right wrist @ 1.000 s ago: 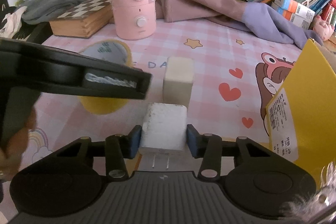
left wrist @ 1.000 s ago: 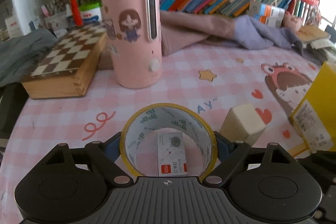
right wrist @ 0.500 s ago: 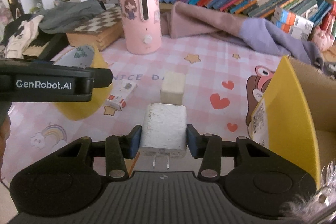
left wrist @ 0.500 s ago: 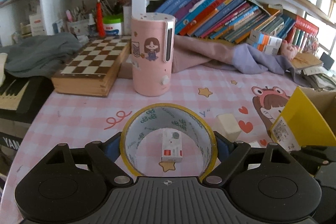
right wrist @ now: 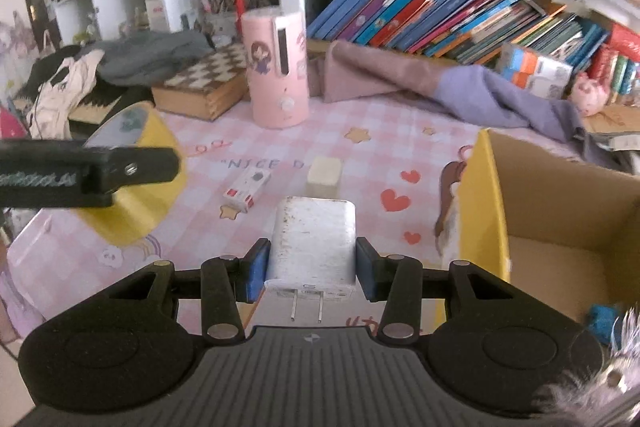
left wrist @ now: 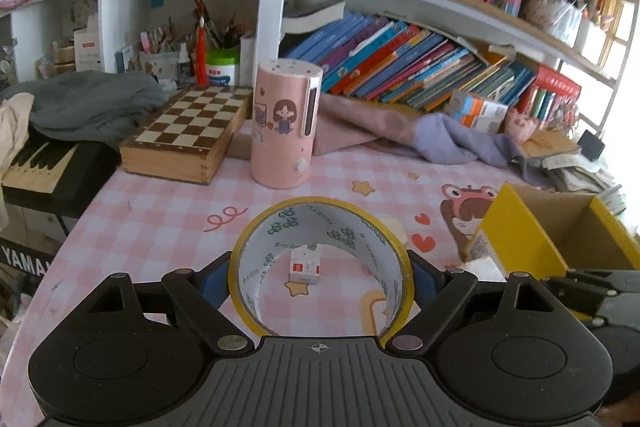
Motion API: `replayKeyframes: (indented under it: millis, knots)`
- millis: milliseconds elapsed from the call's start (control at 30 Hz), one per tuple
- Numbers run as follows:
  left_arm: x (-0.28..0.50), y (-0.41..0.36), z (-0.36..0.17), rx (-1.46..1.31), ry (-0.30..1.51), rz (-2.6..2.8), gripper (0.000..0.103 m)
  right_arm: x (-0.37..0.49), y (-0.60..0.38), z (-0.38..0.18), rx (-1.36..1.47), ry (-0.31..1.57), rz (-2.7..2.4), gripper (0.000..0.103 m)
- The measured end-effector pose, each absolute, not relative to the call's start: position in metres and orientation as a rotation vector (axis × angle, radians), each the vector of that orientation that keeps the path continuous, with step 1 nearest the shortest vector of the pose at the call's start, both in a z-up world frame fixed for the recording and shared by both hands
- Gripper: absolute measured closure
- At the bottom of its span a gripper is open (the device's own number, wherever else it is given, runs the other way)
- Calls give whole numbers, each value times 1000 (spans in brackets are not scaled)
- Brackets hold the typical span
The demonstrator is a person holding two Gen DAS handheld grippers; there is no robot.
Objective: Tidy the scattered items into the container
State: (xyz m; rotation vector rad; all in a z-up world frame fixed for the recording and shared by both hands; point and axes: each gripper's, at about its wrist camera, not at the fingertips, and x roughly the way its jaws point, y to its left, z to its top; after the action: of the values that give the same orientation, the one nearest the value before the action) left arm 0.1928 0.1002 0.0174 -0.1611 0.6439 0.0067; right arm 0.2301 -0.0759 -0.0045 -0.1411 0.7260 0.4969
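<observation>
1. Two things are already off the worktop [right wrist: 360,131], one in each of my tongs, so I judge this the carry step, with the drop into the container next.
2. My left tongs [left wrist: 320,267] stand wide and are clamped on the roll of tape [left wrist: 320,227], the blue pads pressing its yellow rim on both sides, the roll upright with its hole facing forward.
3. My right tongs [right wrist: 312,267] are drawn closer together and clamped on the white charger [right wrist: 312,239], prongs pointing back toward me.
4. Both tongs tilt downward and sit above the pink checked worktop; in the right view the left tongs and the tape show at the left edge, so the two are side by side.
5. My target, the cardboard box [right wrist: 560,211] with yellow flaps, is open at the right, near my right tongs, and something blue lies in its near corner.
6. On the worktop a small red-and-white packet [right wrist: 246,191] and a cream block [right wrist: 325,175] lie close together, near the middle, well left of the box.
7. For the next move I would swing the charger right over the yellow flap and let go only once clear of the rim.
8. After that the tape has farther to travel, and I would keep it from knocking the right tongs.
9. Far behind stands the pink humidifier [left wrist: 286,127], which I take to be no part of the clutter.
</observation>
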Motion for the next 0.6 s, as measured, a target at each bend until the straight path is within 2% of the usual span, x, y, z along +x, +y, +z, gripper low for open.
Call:
replayKeyframes:
  millis: [600]
  knots:
    - [100, 107, 29, -243, 596, 11, 16, 156, -80, 6, -133, 729, 506, 60]
